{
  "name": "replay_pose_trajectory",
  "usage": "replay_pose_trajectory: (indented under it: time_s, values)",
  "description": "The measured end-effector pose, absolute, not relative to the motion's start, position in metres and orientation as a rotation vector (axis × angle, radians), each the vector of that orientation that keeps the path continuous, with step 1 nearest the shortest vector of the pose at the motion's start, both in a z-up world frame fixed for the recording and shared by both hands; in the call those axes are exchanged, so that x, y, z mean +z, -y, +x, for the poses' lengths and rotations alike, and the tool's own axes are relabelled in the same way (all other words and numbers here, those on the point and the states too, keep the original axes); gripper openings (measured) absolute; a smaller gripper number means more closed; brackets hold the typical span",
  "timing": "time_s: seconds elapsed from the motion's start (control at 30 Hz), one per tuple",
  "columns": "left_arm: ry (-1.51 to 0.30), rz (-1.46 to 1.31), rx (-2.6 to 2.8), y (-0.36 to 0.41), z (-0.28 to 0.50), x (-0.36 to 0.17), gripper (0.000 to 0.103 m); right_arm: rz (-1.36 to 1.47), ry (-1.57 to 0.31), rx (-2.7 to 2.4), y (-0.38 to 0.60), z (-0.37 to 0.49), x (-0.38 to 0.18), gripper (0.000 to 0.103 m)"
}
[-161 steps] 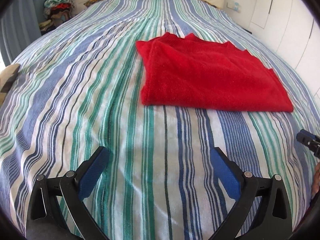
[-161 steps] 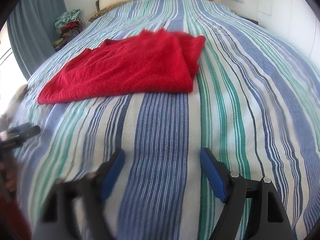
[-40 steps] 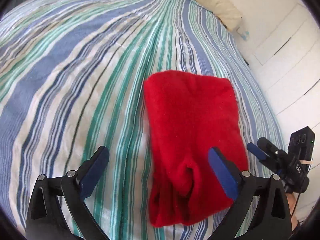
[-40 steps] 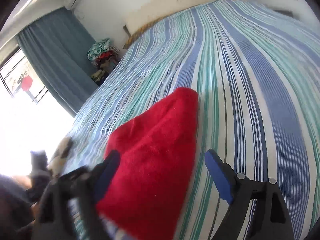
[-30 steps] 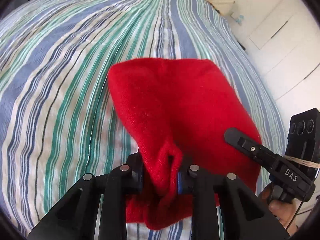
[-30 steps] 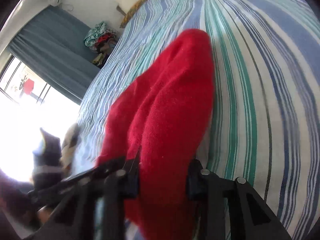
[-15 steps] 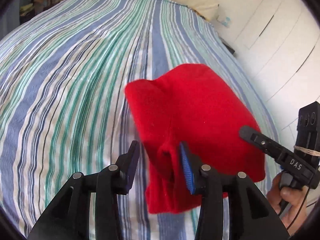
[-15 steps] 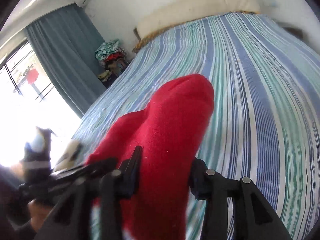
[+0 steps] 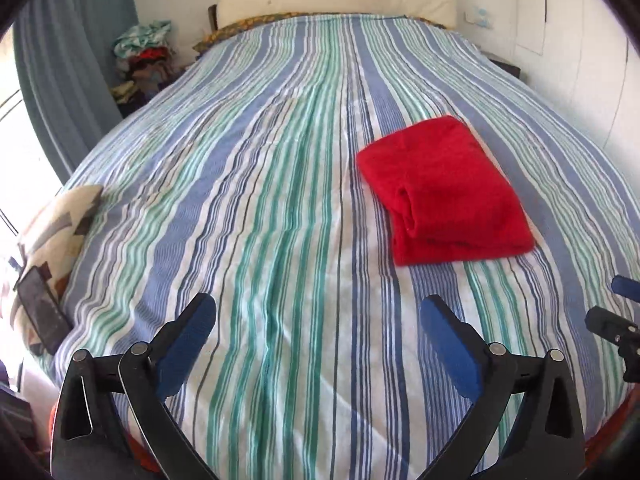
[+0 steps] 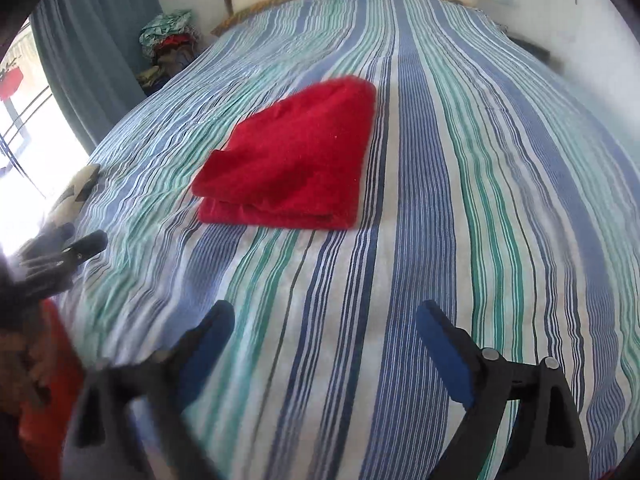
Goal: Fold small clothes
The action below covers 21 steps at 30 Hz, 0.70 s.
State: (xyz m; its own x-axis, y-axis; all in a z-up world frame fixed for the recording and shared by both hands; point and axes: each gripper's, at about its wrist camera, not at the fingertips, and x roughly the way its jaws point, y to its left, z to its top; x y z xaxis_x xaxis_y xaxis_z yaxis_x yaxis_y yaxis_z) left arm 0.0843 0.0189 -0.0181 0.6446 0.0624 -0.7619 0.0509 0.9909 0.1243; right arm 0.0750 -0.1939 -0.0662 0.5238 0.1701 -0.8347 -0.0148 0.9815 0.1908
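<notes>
A red garment (image 9: 444,192) lies folded into a thick rectangle on the striped bedspread (image 9: 280,200), right of the middle in the left wrist view. From the right wrist it is the same red garment (image 10: 292,160), left of centre. My left gripper (image 9: 318,316) hangs above the near part of the bed, well short of the garment, its jaws opening wide with nothing between them. My right gripper (image 10: 326,320) is likewise back from the garment, jaws opening, only bedspread between the blue pads. Each gripper's tip shows at the edge of the other's view.
A patterned cushion (image 9: 56,232) with a dark phone (image 9: 42,312) on it lies at the bed's left edge. A pile of clothes (image 9: 140,60) sits by the blue curtain (image 9: 68,60). A long pillow (image 9: 336,0) lines the headboard. White wall panels run along the right.
Both grippers let go of the red garment, opened wide and pulled back and up towards the foot of the bed. The garment now lies flat, folded smaller than several seconds ago.
</notes>
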Motion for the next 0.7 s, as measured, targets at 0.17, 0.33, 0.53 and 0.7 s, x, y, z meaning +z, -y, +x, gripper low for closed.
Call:
replay_pose_trajectory:
  time_s: [0.17, 0.33, 0.53, 0.7]
  values:
    - [-0.852, 0.186, 0.054, -0.012, 0.072, 0.0, 0.102, 0.128, -0.986, 0.067, 0.175, 0.065, -0.032, 0.099]
    - [-0.902, 0.137, 0.026, -0.012, 0.064, 0.007, 0.102, 0.097, -0.974, 0.039, 0.166, 0.058, -0.009, 0.102]
    - [-0.929, 0.137, 0.0, -0.01, 0.056, 0.015, 0.102, 0.063, -0.948, 0.032, 0.154, 0.047, 0.011, 0.102]
    - [-0.92, 0.11, -0.008, -0.013, 0.051, 0.024, 0.102, 0.028, -0.943, 0.011, 0.145, 0.041, 0.024, 0.102]
